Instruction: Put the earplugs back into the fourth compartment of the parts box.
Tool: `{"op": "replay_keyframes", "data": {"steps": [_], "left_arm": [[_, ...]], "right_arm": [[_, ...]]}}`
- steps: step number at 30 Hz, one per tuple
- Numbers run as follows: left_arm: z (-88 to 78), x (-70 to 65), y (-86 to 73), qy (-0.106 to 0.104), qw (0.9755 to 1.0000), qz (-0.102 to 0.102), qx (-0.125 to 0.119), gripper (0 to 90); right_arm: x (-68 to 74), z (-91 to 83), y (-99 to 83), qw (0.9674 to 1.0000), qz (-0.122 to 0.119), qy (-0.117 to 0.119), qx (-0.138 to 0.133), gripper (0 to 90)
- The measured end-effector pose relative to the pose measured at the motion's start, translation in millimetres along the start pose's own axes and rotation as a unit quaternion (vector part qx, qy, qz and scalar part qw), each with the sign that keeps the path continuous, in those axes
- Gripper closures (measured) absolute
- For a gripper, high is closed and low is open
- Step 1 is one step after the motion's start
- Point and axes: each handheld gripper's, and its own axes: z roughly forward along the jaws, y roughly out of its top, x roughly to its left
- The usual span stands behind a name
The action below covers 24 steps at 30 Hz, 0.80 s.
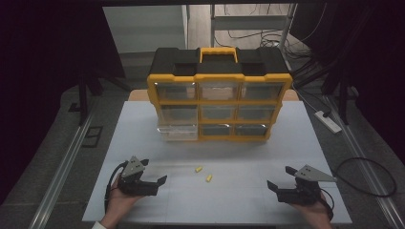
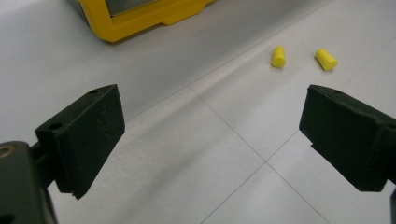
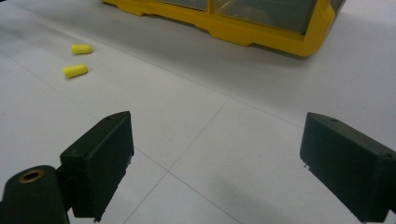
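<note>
Earplugs lie between the left gripper and right gripper, both low, jaws released.

The yellow organizer is cut off by the top edge in both gripper views. Its drawer contents are too dim to tell in the high view. Two small yellow pieces before the organizer are too small to identify.

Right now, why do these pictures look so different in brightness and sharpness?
High view: dim, surroundings nearly black, the white table greyish, the yellow organizer small but legible. Left gripper view: brighter; earplugs sharp, near jaws softer. Right gripper view: evenly lit, faint shadow under the organizer, earplugs slightly soft.
</note>
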Motion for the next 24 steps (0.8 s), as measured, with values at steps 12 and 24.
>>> {"op": "replay_keyframes", "data": {"steps": [12, 24], "left_arm": [[0.2, -2.4, -0.8, -0.004, 1.0000, 0.000, 0.000, 6.7], [-1.2, -6.3, 3.0, -0.008, 1.0000, -0.004, -0.002, 6.6]], "right_arm": [[-0.9, -1.5, -1.2, 1.0000, 0.001, -0.003, -0.003, 11.8], [0.2, 0.2, -1.3, 1.0000, 0.000, 0.002, 0.002, 12.5]]}}
